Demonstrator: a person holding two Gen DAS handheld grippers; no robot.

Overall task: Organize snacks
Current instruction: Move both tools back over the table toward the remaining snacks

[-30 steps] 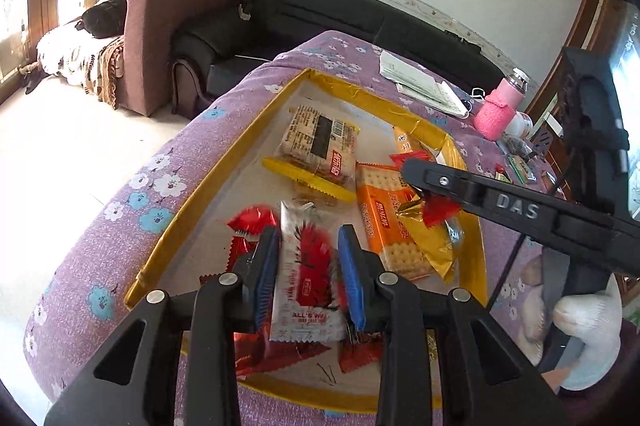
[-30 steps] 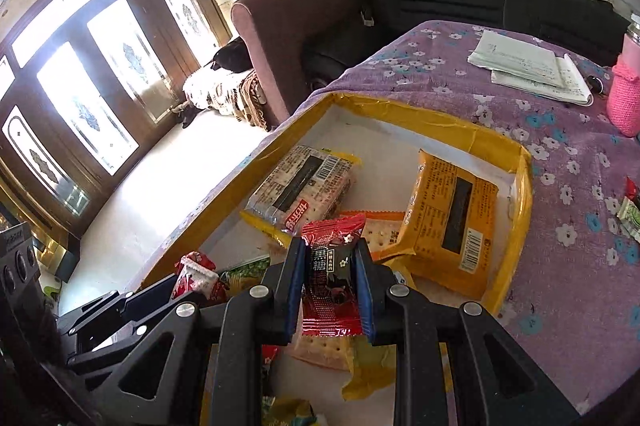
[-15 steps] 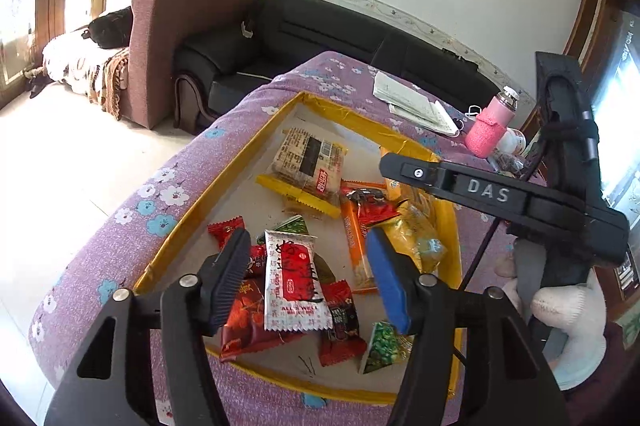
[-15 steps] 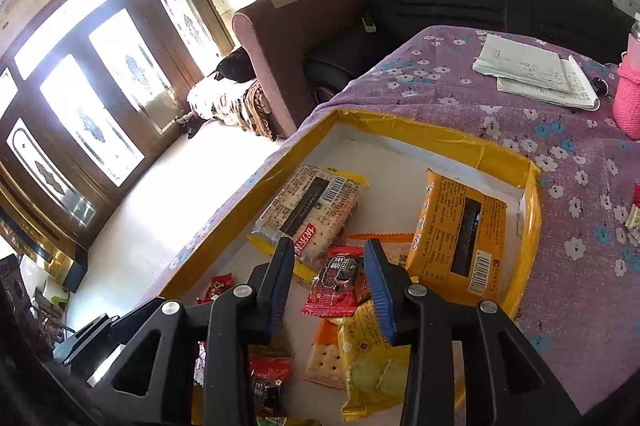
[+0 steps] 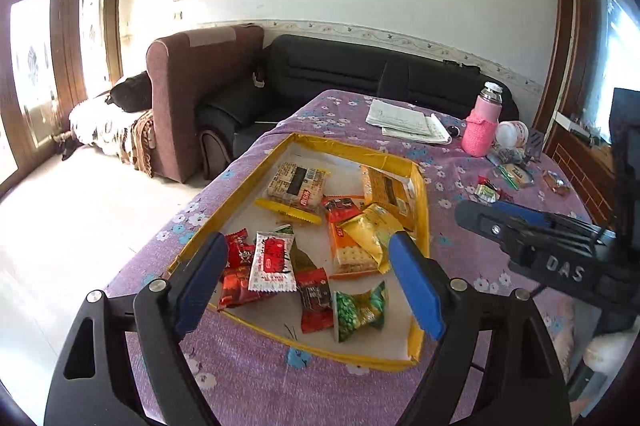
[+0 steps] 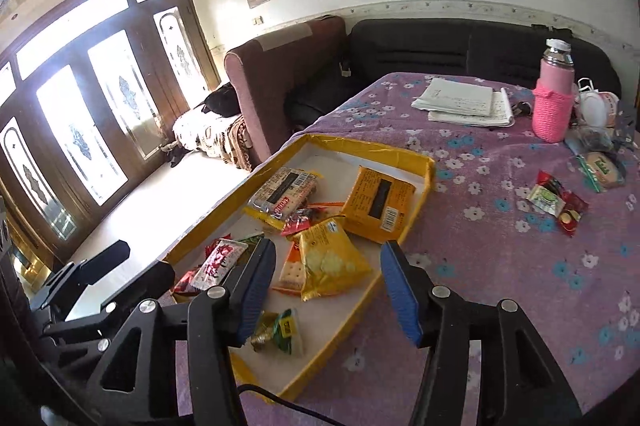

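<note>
Yellow-rimmed tray (image 5: 421, 194) on purple floral cloth (image 6: 500, 246) holds snacks. Left gripper (image 5: 308, 282) released, jaws wide, above white-red packet (image 5: 273, 262) lying in tray. Right gripper (image 6: 326, 290) released, empty, above yellow chip bag (image 6: 330, 260). Loose snacks (image 6: 556, 200) on cloth right of tray.

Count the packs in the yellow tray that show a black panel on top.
2: the clear cracker pack lies far left in the tray; the yellow pack sits by its far right wall. Overlapped packets may hide more.
</note>
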